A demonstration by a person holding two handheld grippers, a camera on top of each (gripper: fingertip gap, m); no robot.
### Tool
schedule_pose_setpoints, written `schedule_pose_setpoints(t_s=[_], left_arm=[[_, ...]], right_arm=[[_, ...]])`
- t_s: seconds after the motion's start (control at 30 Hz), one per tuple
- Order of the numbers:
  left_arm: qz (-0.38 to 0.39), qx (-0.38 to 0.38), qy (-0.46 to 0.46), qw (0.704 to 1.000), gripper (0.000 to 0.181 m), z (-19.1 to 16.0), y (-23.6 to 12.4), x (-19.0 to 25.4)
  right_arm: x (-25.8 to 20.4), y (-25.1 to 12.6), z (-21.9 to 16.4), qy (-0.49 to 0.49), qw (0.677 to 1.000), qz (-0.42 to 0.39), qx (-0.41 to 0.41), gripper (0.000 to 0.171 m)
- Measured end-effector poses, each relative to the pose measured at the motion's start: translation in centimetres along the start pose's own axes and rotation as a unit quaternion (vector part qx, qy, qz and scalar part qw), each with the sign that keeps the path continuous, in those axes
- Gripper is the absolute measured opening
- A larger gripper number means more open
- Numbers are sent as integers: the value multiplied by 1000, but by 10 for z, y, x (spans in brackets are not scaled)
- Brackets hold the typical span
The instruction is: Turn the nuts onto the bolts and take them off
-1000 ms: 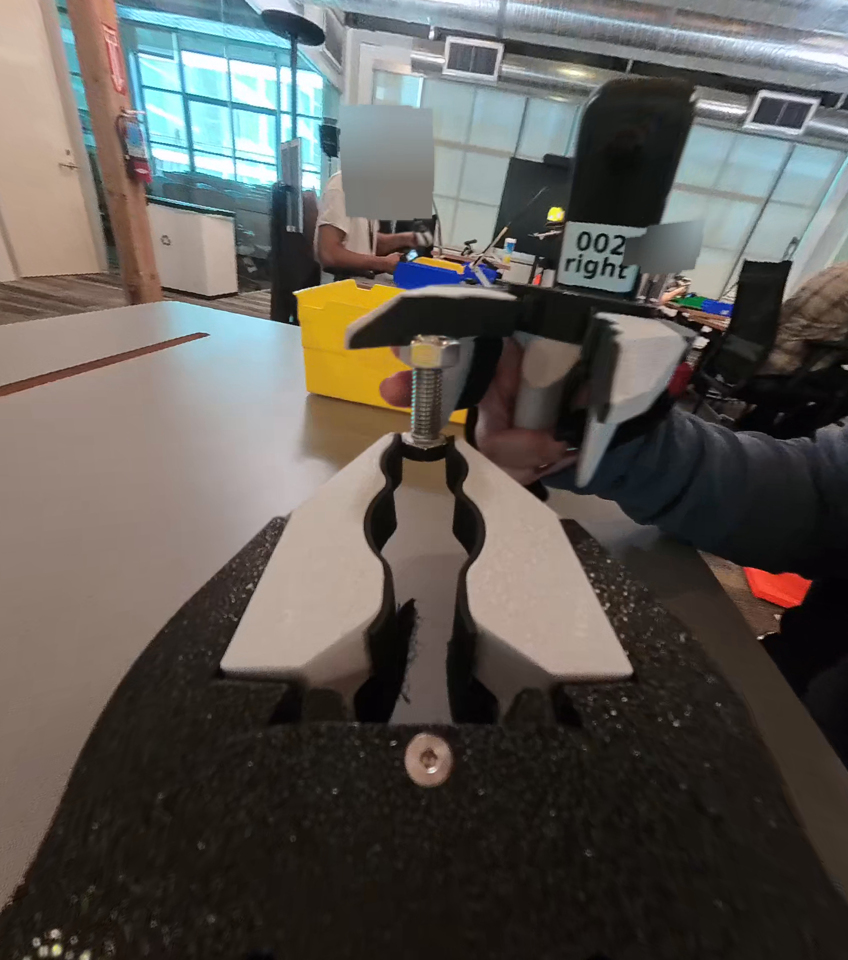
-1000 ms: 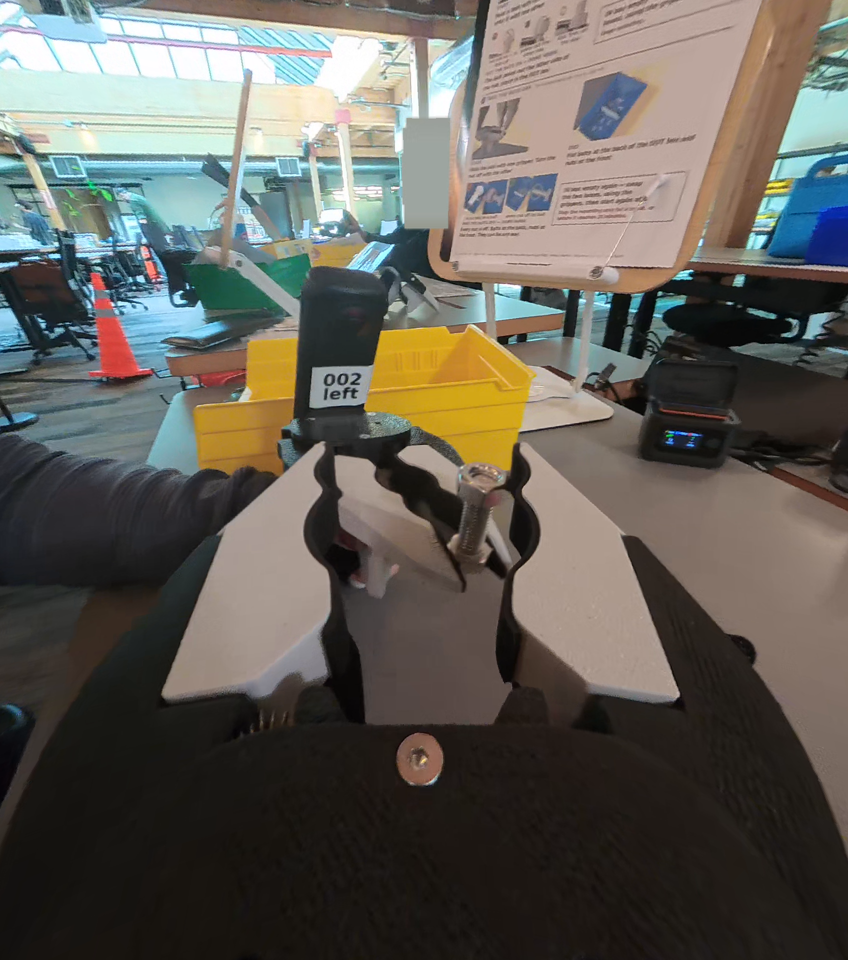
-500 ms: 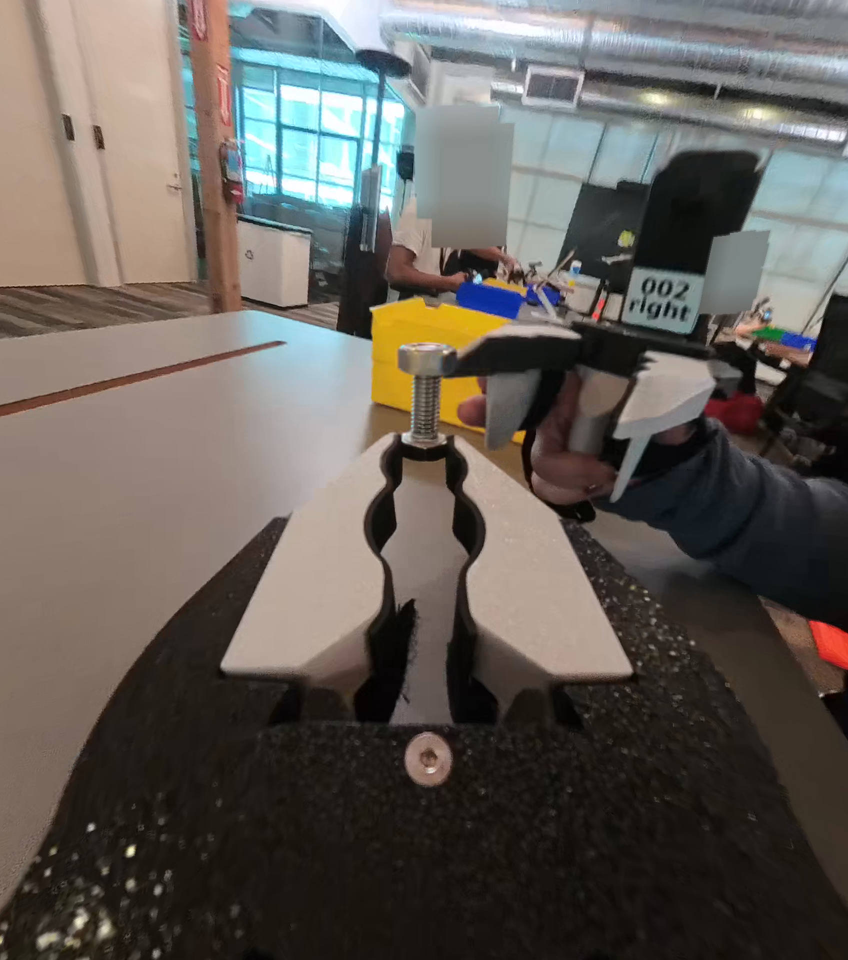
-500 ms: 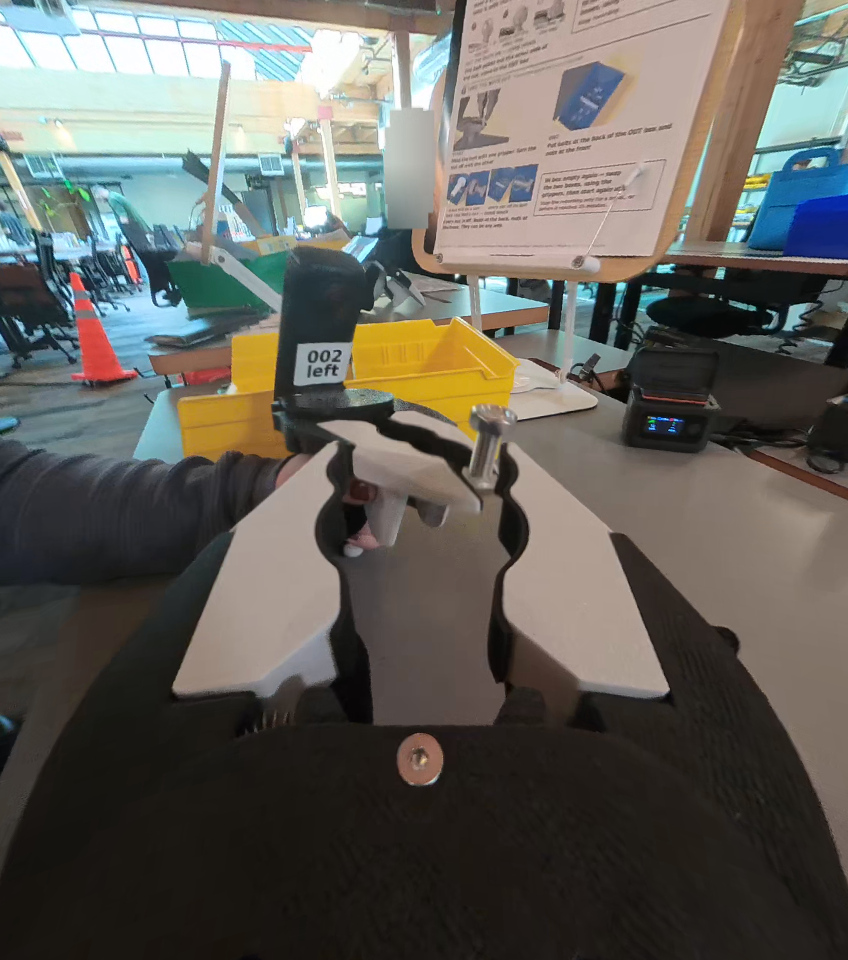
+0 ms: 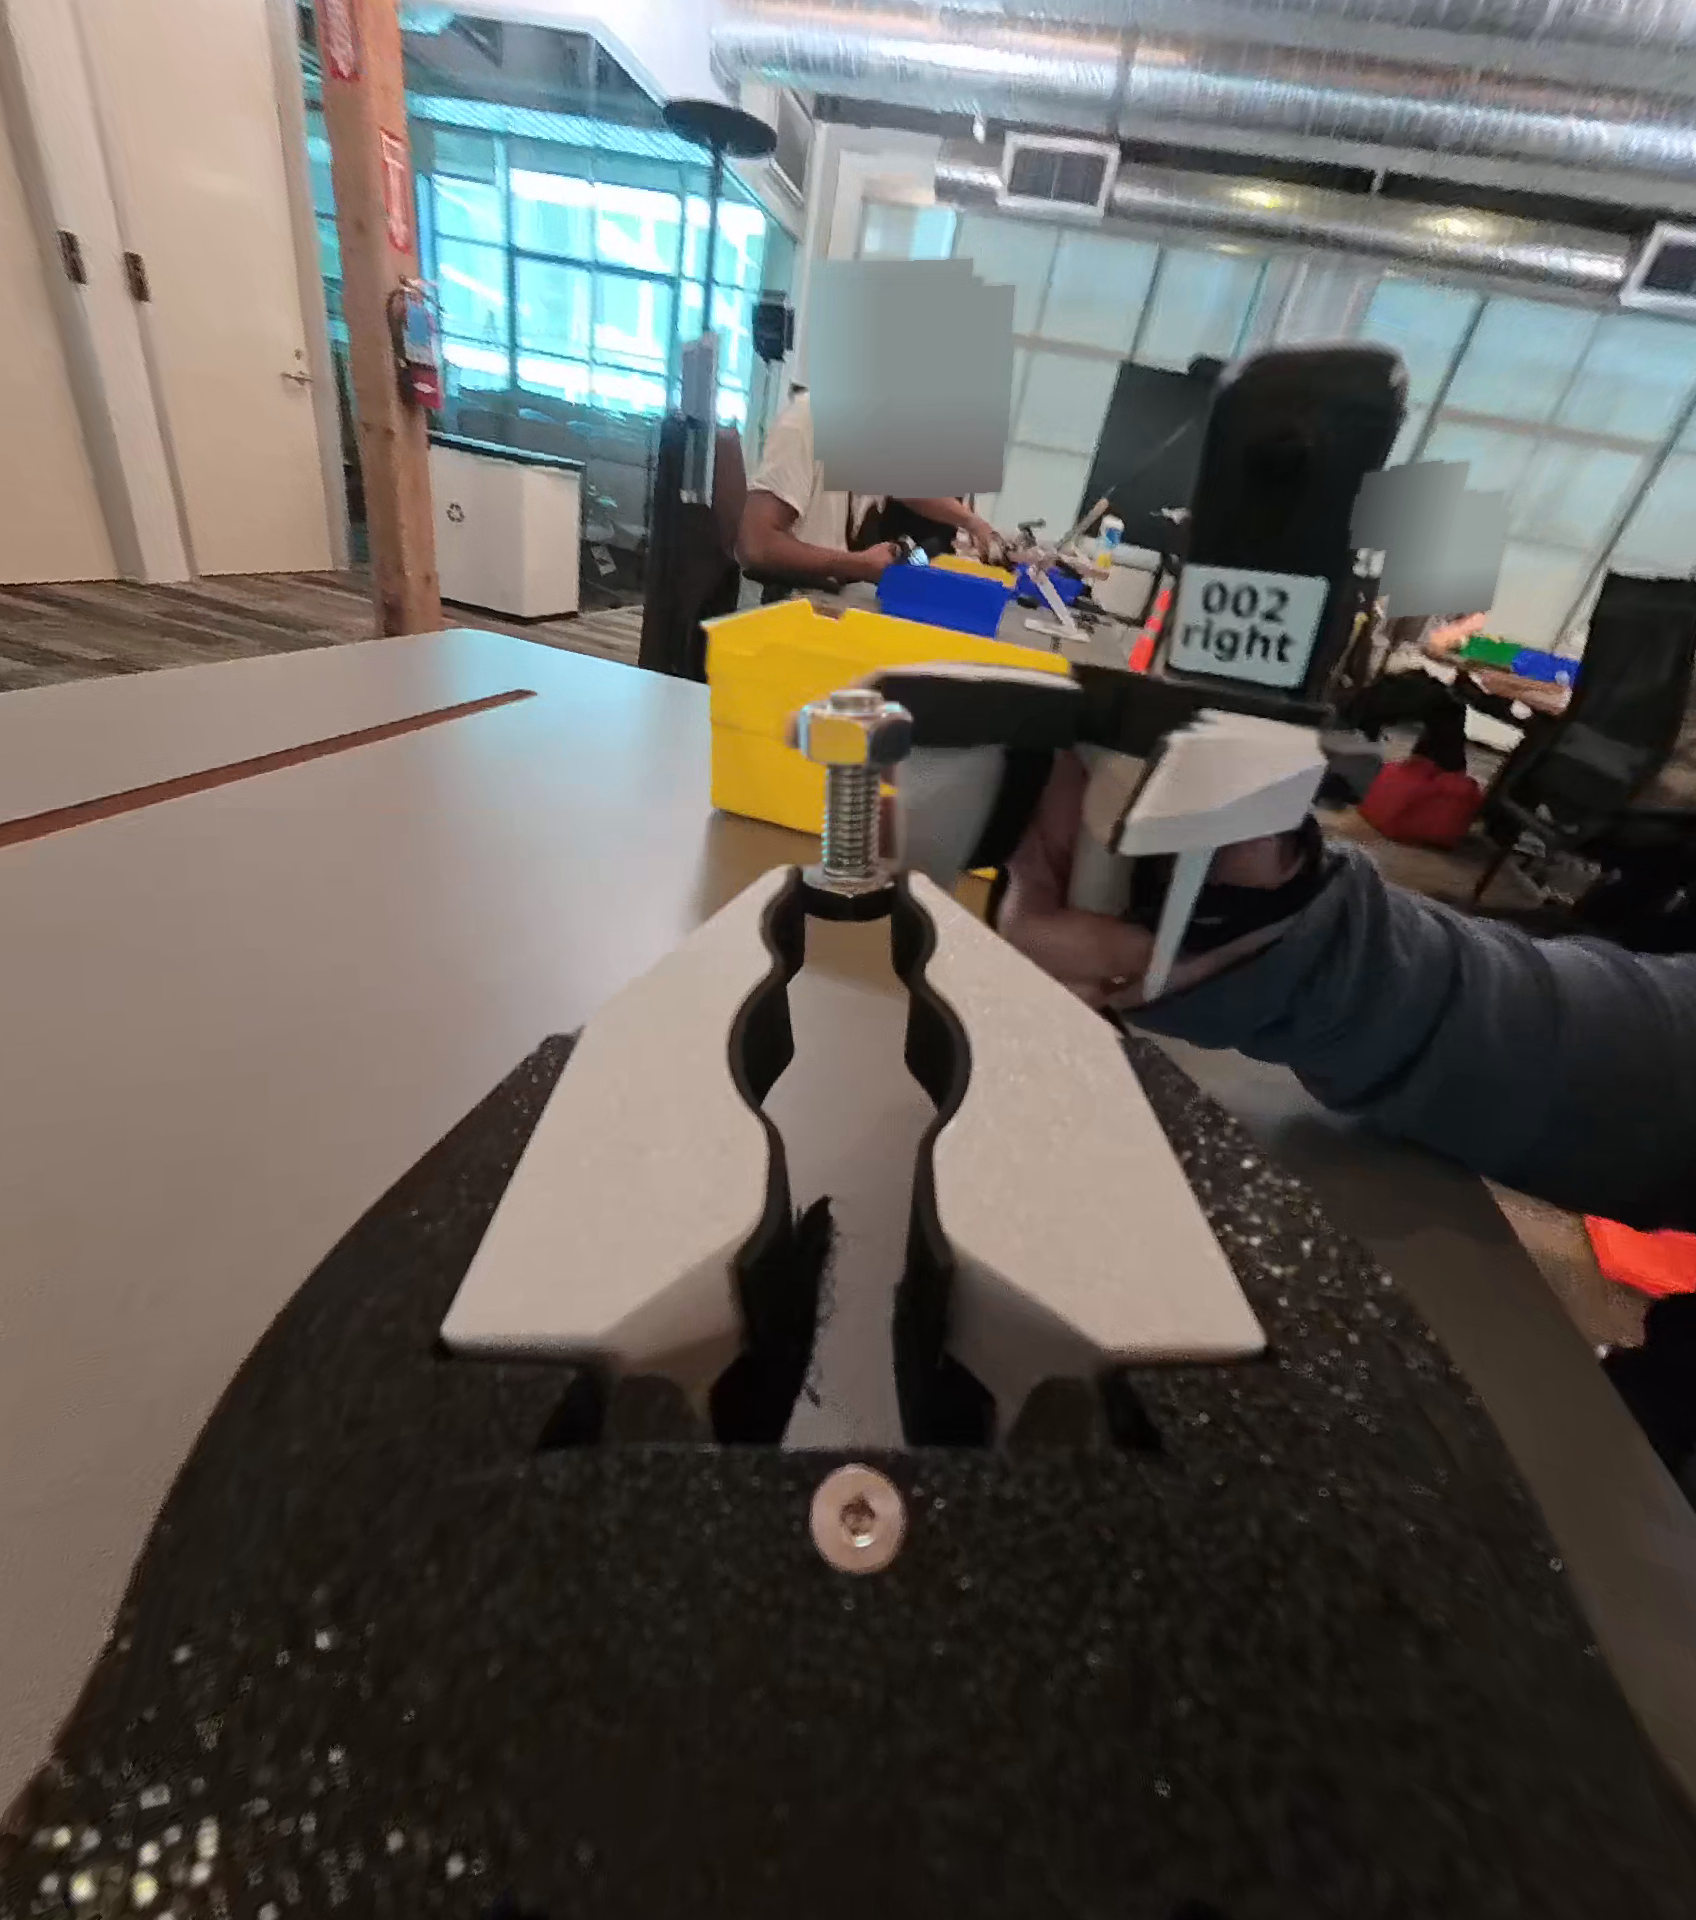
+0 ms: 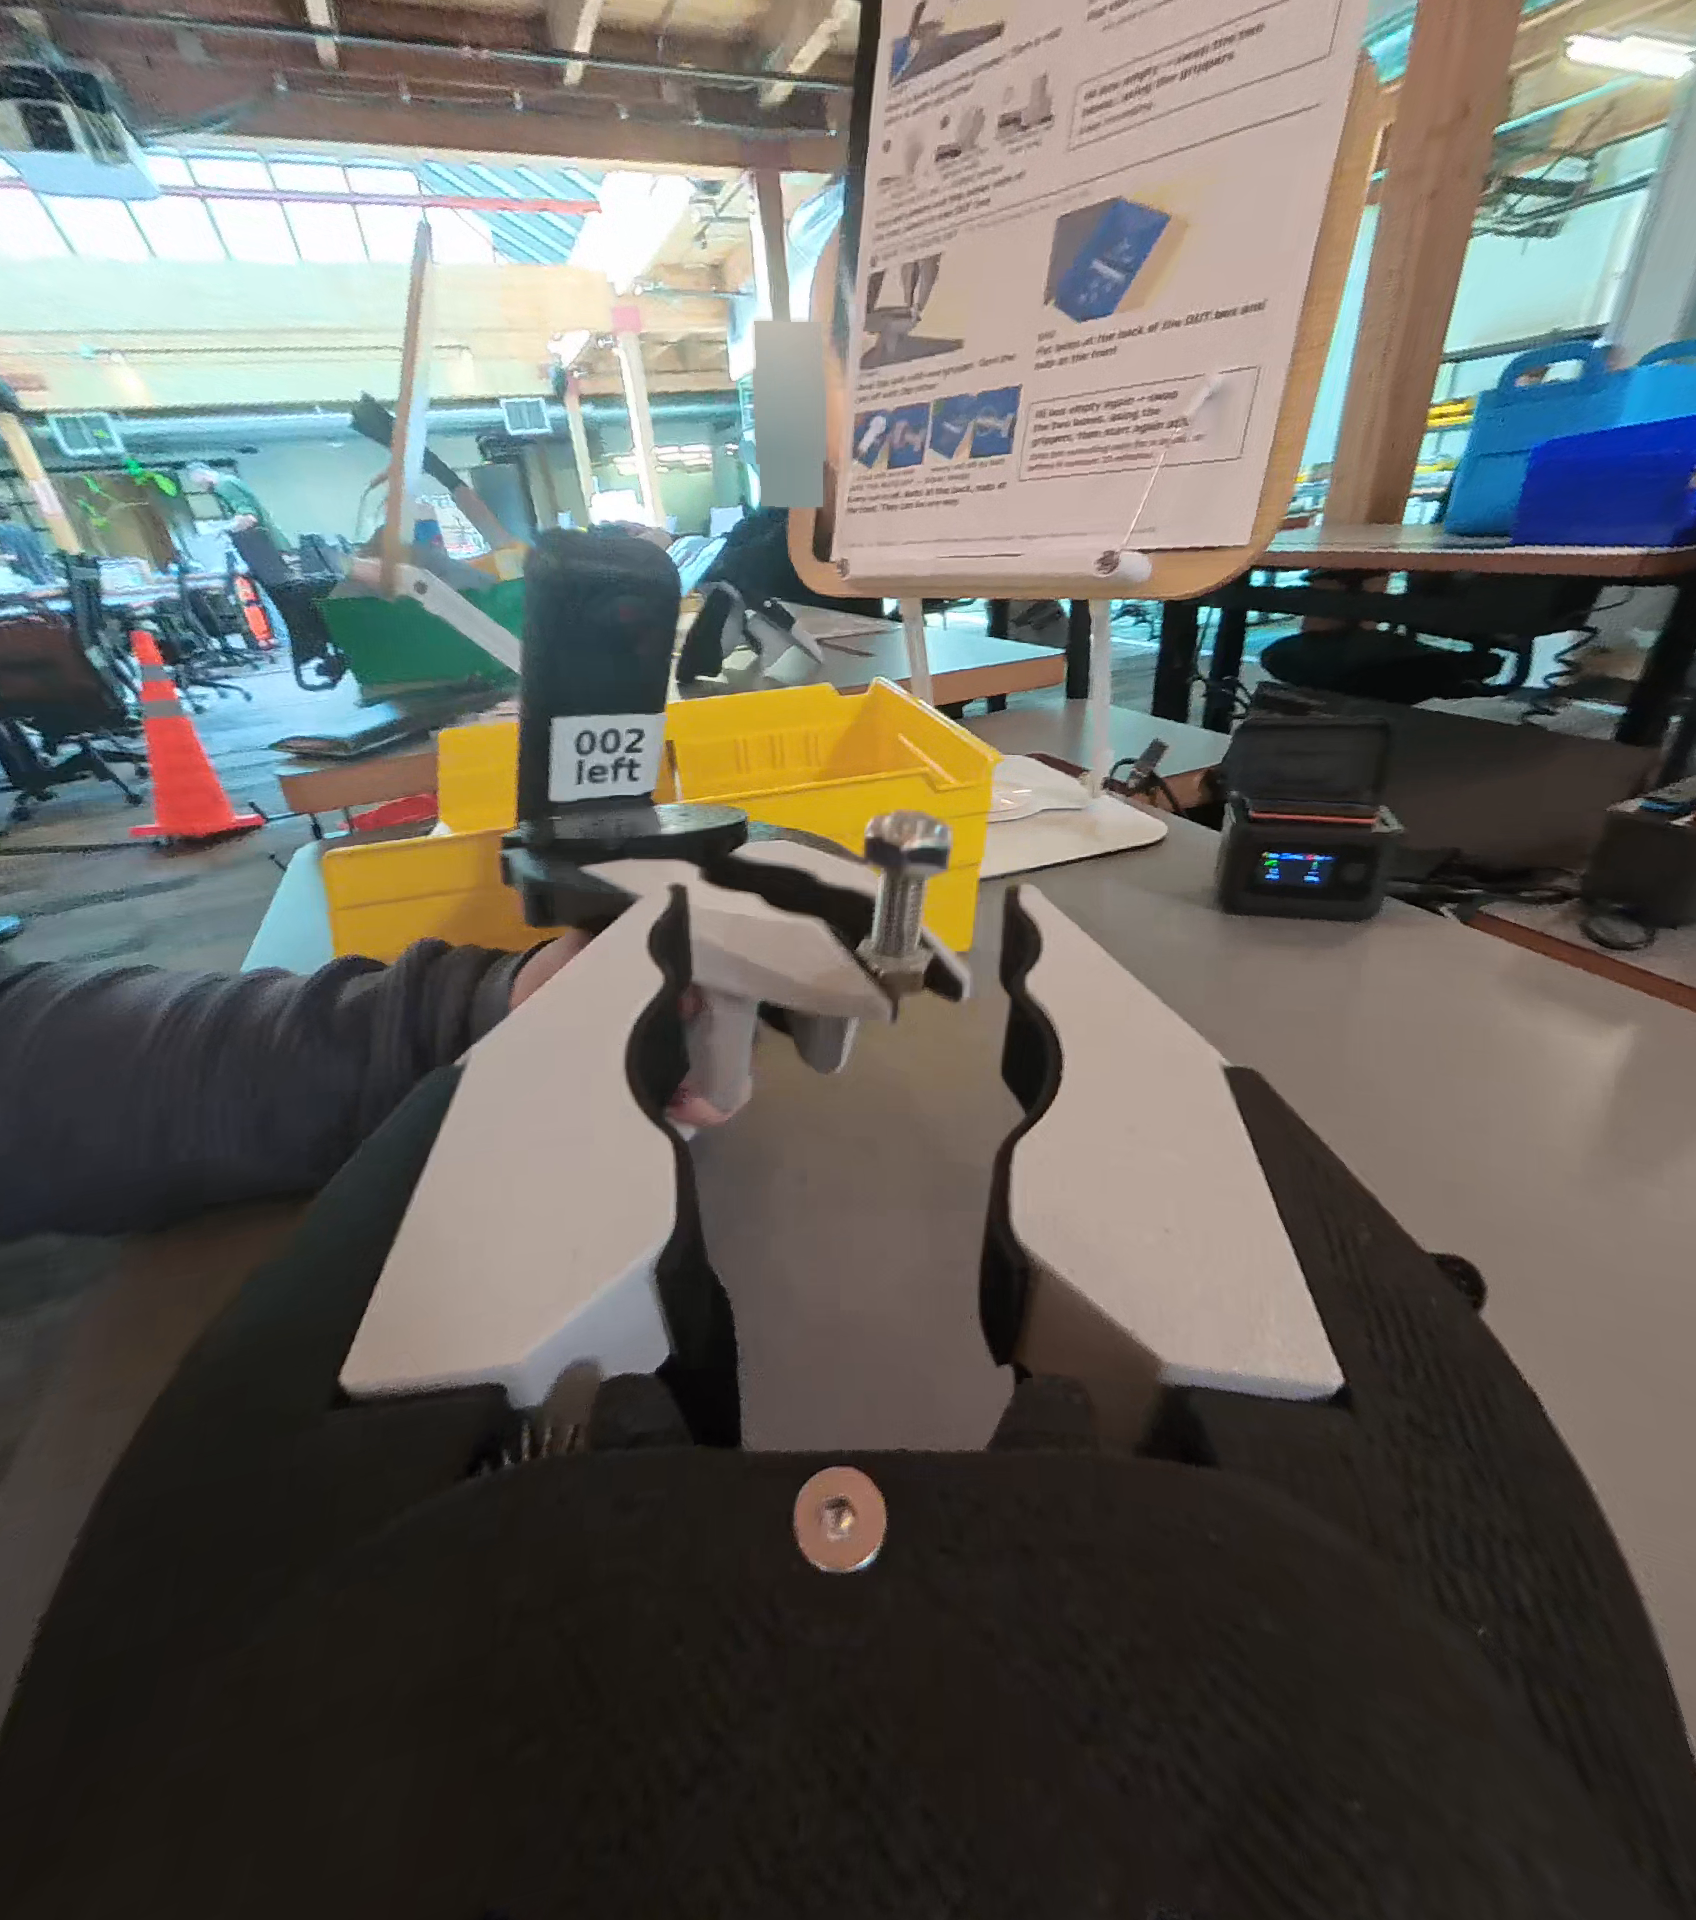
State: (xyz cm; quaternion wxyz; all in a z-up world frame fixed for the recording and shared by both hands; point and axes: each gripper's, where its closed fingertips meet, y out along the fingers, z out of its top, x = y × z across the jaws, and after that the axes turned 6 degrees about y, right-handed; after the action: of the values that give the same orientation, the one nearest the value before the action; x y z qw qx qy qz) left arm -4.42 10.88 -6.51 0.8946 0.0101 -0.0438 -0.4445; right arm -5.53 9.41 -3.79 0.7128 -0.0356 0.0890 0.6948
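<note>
A steel bolt (image 5: pixel 849 821) stands upright with a hex nut (image 5: pixel 851 735) at its top end. My left gripper (image 5: pixel 846 899) is shut on the bolt's lower end. In the right wrist view the bolt (image 6: pixel 894 914) rises from the left gripper (image 6: pixel 901 987). My right gripper (image 6: pixel 844 914) is open wide, and the nut (image 6: pixel 909 840) lies between its fingertips, nearer the right one, touching neither. In the left wrist view the right gripper (image 5: pixel 1010 727) comes in from the right, with one finger (image 5: pixel 979 691) level with the nut.
A yellow bin (image 6: pixel 802 769) stands on the grey table (image 5: pixel 304 935) just behind the bolt. A sign board on a white stand (image 6: pixel 1062 281) and a small black device with a screen (image 6: pixel 1301 852) are at the back right. A person sits at a farther table. Less than 4 cm separates the two grippers' tips.
My right gripper's jaws have opened wider and come off the nut. The left gripper has kept its hold on the bolt and swung a little.
</note>
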Motion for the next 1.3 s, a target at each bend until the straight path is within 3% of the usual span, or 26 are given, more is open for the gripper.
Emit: schedule_pose_setpoints(t_s=[0.13, 0.23, 0.4, 0.63, 0.73, 0.93, 1.03, 1.07, 1.1, 1.3], left_arm=[[-40, -34, 18, 998, 14, -14, 14, 23], [-19, -30, 19, 999, 14, -12, 9, 13], [-4, 1, -3, 1000, 14, 1, 1, 2], [0, -5, 16, 1000, 14, -2, 4, 6], [30, 30, -9, 999, 14, 9, -8, -11], [-13, 16, 1, 1000, 14, 4, 4, 9], [14, 31, -5, 999, 14, 8, -2, -2], [28, 47, -17, 998, 14, 13, -9, -10], [39, 63, -30, 997, 14, 18, -15, -18], [-18, 45, -18, 999, 14, 12, 0, 7]], right_arm=[[-10, 14, -5, -15, 1000, 17, -15, 67], [-16, 12, -8, -18, 999, 24, -21, 69], [-4, -1, -2, 4, 1000, 13, -3, 59], [-14, 14, -4, -21, 1000, 15, -9, 75], [-12, 4, -6, -2, 1000, 25, -5, 62], [-9, 15, 7, 1, 1000, 14, 27, 76], [-17, 16, 3, 5, 999, 28, 21, 78], [-19, 12, 1, 7, 999, 34, 22, 73], [-22, 6, 0, 15, 998, 49, 21, 56], [-8, 13, 13, 29, 998, 24, 50, 75]])
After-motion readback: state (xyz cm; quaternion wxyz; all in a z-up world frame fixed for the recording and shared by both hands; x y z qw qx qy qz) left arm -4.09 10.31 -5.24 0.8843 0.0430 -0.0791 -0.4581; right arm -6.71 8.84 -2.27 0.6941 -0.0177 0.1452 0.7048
